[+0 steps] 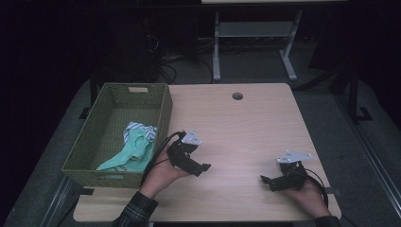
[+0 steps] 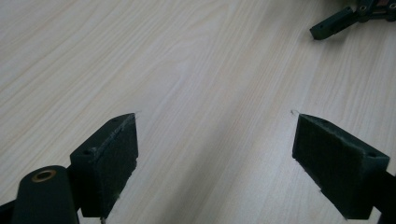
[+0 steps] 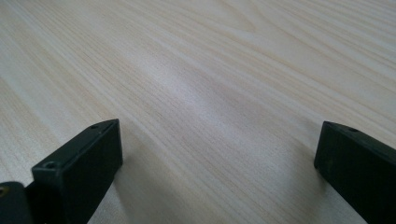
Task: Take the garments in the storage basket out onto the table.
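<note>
Fingers of both grippers stand wide apart with nothing between them. Left gripper view: 2 black pads (image 2: pixel 109 158), bare wood grain in the gap. Right gripper view: same arrangement, 2 pads (image 3: pixel 84 168) spread to the picture's edges, bare wood between.

Largest to smallest, from the high view:

Table (image 1: pixel 246 123): light wood top, round cable hole near the far edge. Both grippers sit low over its near half.

Basket (image 1: pixel 163 111): green woven, rectangular, on the table's left edge, long side running away from the person. A label patch shows on its far wall.

Cloth (image 1: pixel 132 151): mint-green garment crumpled in the near part of the basket, with a striped white-and-blue piece at its far end. It lies wholly inside the basket, against the right-hand wall, just left of the left gripper and apart from it, with the basket wall between them.

Left gripper (image 1: pixel 204 168): held in the person's left hand (image 1: pixel 161 172), close beside the basket's near right corner, jaws pointing right and toward the person. Grey 3-cornered plate on top; cable loops back toward the basket. Plaid sleeve at the wrist.

Right gripper (image 1: pixel 265 180): in the right hand (image 1: pixel 307 189) near the table's near right corner, jaws pointing left toward the other gripper, well apart from it. Its tip shows at the upper right of the left gripper view (image 2: pixel 327 28).
</note>
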Demonstrator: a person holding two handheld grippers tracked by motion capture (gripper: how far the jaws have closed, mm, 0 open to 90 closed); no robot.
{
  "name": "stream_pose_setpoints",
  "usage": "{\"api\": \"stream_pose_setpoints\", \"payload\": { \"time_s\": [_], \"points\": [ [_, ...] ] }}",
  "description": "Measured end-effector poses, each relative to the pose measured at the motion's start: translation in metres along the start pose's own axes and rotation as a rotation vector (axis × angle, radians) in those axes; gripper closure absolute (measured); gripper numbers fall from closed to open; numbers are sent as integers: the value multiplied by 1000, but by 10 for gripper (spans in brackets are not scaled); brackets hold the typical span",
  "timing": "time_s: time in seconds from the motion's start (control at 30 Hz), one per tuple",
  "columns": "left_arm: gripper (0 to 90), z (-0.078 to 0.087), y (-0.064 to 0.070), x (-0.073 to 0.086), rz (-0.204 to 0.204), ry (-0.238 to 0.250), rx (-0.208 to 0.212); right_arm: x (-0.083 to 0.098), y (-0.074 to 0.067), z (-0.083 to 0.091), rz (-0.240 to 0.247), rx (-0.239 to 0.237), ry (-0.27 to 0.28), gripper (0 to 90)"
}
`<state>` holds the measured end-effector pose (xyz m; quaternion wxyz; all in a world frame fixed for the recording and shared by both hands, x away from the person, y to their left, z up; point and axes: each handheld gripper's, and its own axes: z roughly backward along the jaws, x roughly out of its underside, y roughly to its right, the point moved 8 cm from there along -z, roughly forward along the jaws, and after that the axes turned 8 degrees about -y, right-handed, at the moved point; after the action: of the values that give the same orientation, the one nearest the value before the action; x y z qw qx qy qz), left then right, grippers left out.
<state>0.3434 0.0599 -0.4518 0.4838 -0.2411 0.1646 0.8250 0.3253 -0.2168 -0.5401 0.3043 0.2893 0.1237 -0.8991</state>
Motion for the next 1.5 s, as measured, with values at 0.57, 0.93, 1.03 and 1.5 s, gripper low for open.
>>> {"api": "stream_pose_setpoints", "payload": {
  "time_s": [0.57,0.93,1.03,1.5],
  "points": [
    [140,20,-6,-6,-5,13,-15,0,0,0,1,0,1,6],
    [145,31,-13,-10,-3,1,-21,0,0,0,1,0,1,6],
    [145,33,-14,-11,-3,-4,-20,0,0,0,1,0,1,6],
    [152,49,-26,-14,8,-21,-18,0,0,0,1,0,1,6]
  ]
}}
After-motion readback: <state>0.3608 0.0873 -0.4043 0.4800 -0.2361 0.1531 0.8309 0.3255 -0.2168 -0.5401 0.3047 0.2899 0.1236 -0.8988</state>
